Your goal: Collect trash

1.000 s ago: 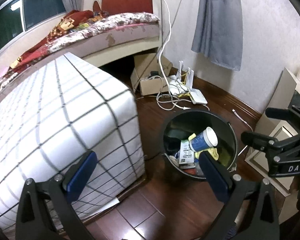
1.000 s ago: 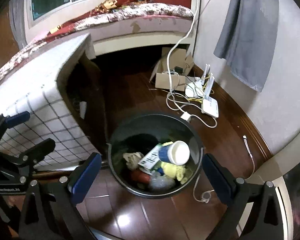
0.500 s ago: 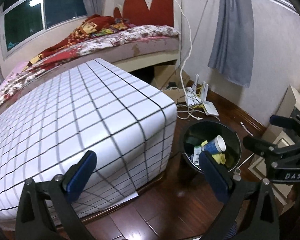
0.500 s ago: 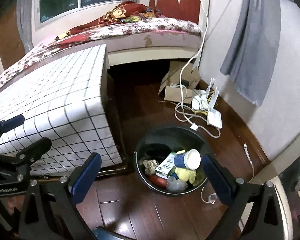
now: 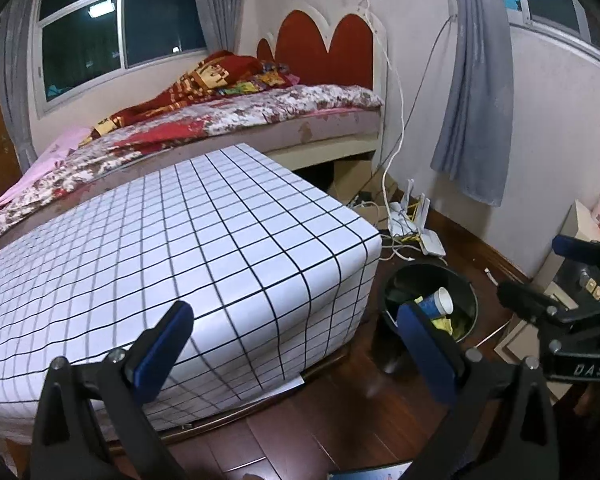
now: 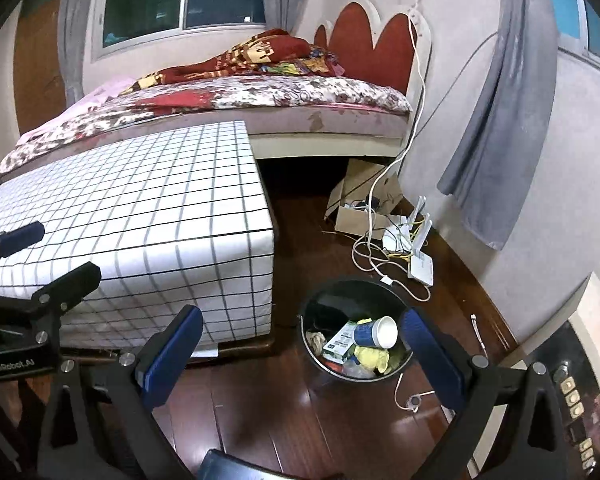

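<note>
A black trash bin point(image 6: 316, 312) stands on the wood floor by the grid-patterned table point(image 6: 140, 216). It holds a blue paper cup point(image 6: 376, 332), a small carton point(image 6: 338, 342), yellow scraps and other trash. It also shows in the left wrist view point(image 5: 470, 300), with the cup point(image 5: 440, 302) inside. My left gripper point(image 5: 296, 350) is open and empty, high above the table's corner. My right gripper point(image 6: 300, 354) is open and empty, well above the bin. Each gripper shows at the edge of the other's view.
A bed point(image 6: 260, 96) with a red headboard lies behind the table. A cardboard box point(image 6: 360, 204), white cables and routers point(image 6: 420, 256) lie on the floor by the wall. A grey curtain point(image 6: 496, 120) hangs at right. A cabinet point(image 5: 580, 240) stands at far right.
Both grippers have risen and pulled back from the bin, which now looks smaller and lower. The table top and the bed have come into fuller view. Both stay open and empty.
</note>
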Motion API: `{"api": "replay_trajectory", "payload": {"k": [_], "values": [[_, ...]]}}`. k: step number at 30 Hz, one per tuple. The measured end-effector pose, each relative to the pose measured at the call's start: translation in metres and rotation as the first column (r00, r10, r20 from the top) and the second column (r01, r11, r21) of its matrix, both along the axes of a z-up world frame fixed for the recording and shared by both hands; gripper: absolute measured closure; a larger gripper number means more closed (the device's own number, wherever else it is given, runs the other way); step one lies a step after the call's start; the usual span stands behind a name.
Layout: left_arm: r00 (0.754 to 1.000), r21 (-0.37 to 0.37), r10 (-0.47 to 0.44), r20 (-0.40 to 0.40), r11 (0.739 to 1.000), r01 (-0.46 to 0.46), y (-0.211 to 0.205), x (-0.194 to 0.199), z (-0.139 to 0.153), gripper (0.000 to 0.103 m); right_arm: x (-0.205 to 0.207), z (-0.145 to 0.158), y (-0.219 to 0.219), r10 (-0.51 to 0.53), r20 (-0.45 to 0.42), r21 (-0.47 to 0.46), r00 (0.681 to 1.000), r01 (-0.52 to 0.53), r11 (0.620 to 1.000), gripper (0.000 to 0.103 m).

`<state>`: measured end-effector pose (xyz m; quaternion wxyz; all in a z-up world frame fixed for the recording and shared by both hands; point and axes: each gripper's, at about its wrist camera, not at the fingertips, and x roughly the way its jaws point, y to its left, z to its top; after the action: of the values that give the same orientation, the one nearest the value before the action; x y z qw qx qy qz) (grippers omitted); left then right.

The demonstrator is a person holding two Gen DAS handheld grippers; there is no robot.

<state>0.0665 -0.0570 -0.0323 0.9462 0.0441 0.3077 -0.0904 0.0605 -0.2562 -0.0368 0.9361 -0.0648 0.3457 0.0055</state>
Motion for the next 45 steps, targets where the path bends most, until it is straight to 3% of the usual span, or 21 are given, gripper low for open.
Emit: {"api": "replay_trajectory", "payload": {"k": [7, 13, 45], "values": [[0.998, -0.014, 0.023, 0.054, 1.000, -0.022, 0.008, -0.025, 0.023, 0.001, -0.022, 0.021, 0.007, -0.002, 0.033, -0.001, 0.999, 0.002, 1.000, 0.001], [0.998, -0.011, 0.010, 0.063, 1.000, -0.009, 0.001, -0.026, 0.024, 0.001, -0.029, 0.030, 0.003, -0.022, 0.059, 0.006, 0.998, 0.022, 1.000, 0.001], [0.997, -0.002, 0.014, 0.077, 1.000, -0.014, -0.007, -0.031, 0.024, 0.001, -0.035, 0.031, -0.002, -0.048, 0.068, 0.017, 0.997, 0.047, 0.999, 0.001]]}}
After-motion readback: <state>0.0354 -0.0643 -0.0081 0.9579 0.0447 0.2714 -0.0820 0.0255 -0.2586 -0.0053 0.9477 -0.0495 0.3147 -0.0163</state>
